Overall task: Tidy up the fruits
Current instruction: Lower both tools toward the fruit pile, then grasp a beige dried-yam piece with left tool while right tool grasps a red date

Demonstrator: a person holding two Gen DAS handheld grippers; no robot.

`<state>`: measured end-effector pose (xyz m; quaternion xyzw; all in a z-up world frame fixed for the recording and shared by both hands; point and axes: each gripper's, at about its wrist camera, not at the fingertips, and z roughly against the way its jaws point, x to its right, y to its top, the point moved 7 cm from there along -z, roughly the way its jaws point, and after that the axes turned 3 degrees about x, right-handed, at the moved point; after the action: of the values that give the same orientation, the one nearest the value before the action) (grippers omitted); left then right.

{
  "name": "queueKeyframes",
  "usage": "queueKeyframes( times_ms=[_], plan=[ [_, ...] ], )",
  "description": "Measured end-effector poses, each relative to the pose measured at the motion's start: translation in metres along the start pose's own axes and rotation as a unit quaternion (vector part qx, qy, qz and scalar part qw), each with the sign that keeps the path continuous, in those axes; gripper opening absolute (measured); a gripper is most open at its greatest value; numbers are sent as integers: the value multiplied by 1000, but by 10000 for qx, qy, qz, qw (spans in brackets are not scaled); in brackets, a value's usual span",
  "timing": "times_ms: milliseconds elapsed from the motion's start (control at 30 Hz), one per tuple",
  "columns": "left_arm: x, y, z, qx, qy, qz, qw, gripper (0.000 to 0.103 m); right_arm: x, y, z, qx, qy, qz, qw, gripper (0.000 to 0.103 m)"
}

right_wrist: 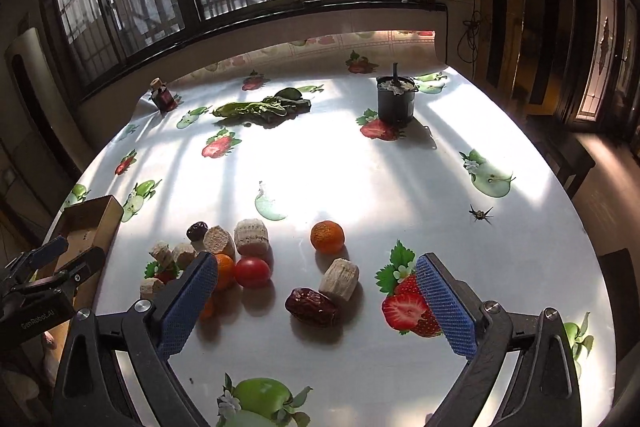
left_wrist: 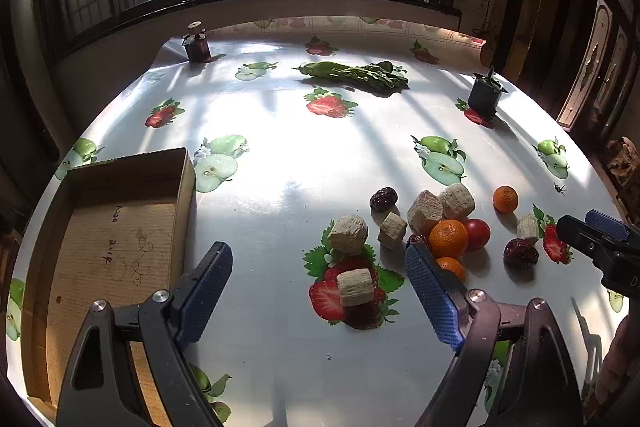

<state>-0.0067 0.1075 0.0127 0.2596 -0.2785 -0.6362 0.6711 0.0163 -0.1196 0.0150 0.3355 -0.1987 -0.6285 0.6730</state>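
Observation:
Fruits lie loose on the table: mandarins, a red tomato, and dark dates. Several beige cube-like pieces lie among them. An open cardboard box sits at the left. My left gripper is open and empty, just above the table, near one beige piece. My right gripper is open and empty, with the date and a beige piece between its fingers.
A white tablecloth printed with strawberries and apples covers the round table. Leafy greens, a small dark bottle and a black pot stand at the far side. An insect sits at the right.

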Motion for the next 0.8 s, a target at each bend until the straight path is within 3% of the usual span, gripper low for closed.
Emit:
queueKeyframes(
  times_ms=[67, 167, 400, 533, 600, 667, 733, 800],
  plan=[
    [3, -7, -12, -182, -142, 33, 9997, 75, 1, -13, -11, -213, 73, 22, 9997, 88],
    [3, -14, -25, -331, -206, 77, 9992, 72, 2, -26, -24, -392, 73, 76, 9992, 81],
    [0, -26, -44, -563, -269, 118, 9980, 69, -5, -36, -49, -624, -14, 253, 9977, 80],
    [2, -31, -48, -592, -284, 46, 9978, 54, -12, -37, -59, -676, -7, 302, 9973, 78],
    [5, -31, -48, -570, -259, -51, 9980, 41, -16, -37, -61, -631, -96, 417, 9971, 73],
    [8, -32, -46, -533, -252, -130, 9982, 22, -19, -36, -61, -612, -99, 474, 9969, 61],
    [11, -33, -45, -515, -218, -239, 9982, 22, -21, -37, -60, -590, -100, 500, 9970, 50],
    [14, -34, -44, -505, -189, -329, 9980, 22, -21, -37, -59, -581, -56, 465, 9972, 47]
  ],
)
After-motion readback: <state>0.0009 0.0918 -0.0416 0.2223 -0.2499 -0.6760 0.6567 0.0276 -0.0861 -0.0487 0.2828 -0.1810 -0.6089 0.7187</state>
